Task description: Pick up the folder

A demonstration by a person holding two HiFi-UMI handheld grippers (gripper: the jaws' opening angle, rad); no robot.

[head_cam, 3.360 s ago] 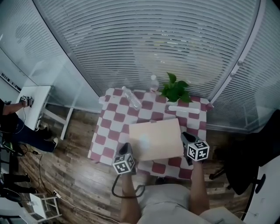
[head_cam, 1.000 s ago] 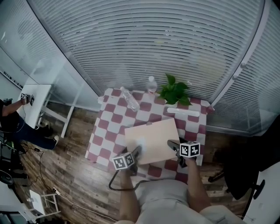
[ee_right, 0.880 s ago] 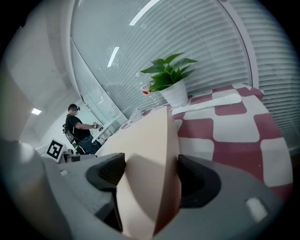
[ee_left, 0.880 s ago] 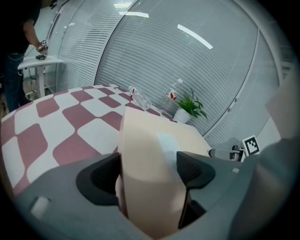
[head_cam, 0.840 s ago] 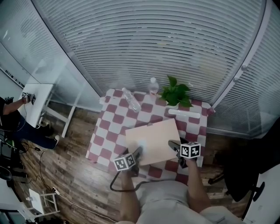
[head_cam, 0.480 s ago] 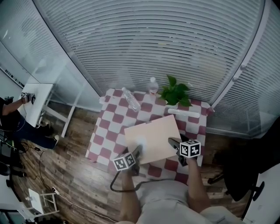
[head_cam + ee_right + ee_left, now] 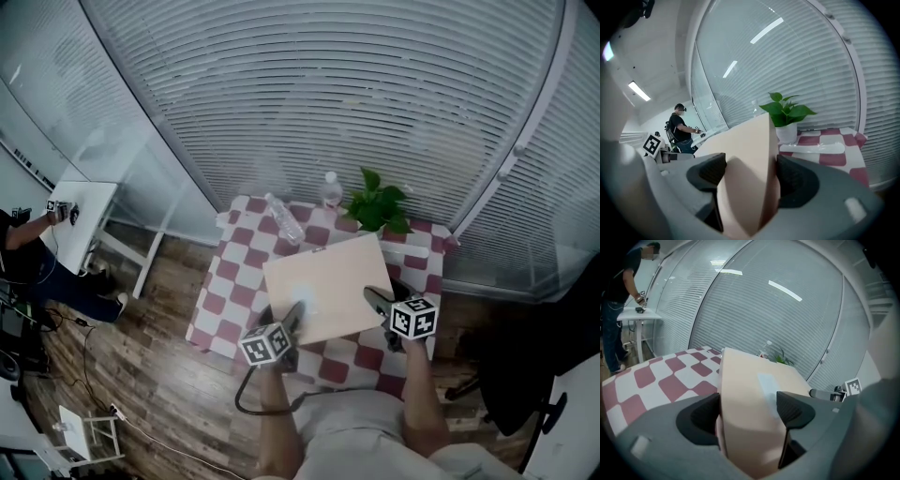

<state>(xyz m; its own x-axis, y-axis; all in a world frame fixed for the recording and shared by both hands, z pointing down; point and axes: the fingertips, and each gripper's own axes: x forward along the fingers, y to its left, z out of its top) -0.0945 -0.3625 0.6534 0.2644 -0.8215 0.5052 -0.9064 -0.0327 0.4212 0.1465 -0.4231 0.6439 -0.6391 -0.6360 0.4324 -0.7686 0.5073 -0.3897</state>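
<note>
A: Where is the folder (image 7: pixel 323 291) at this moment?

B: It is in the centre of the head view, over the checkered tabletop (image 7: pixel 220 300), just below the plant (image 7: pixel 378 204) in the frame. The left gripper (image 7: pixel 292 317) pinches it near its lower left corner, and the right gripper (image 7: pixel 377 298) pinches its right edge. In each gripper view the beige sheet fills the gap between the jaws.

A: How will it handle?

B: It looks light and thin, but broad. Probably it is stiff card, because it lies flat between the two holds with no sag visible. The surface seems smooth, so it may slip if one side loosens.

A: Is the hold good?

B: Two opposite sides is sensible. One corner alone would let it swing or bend.
</note>
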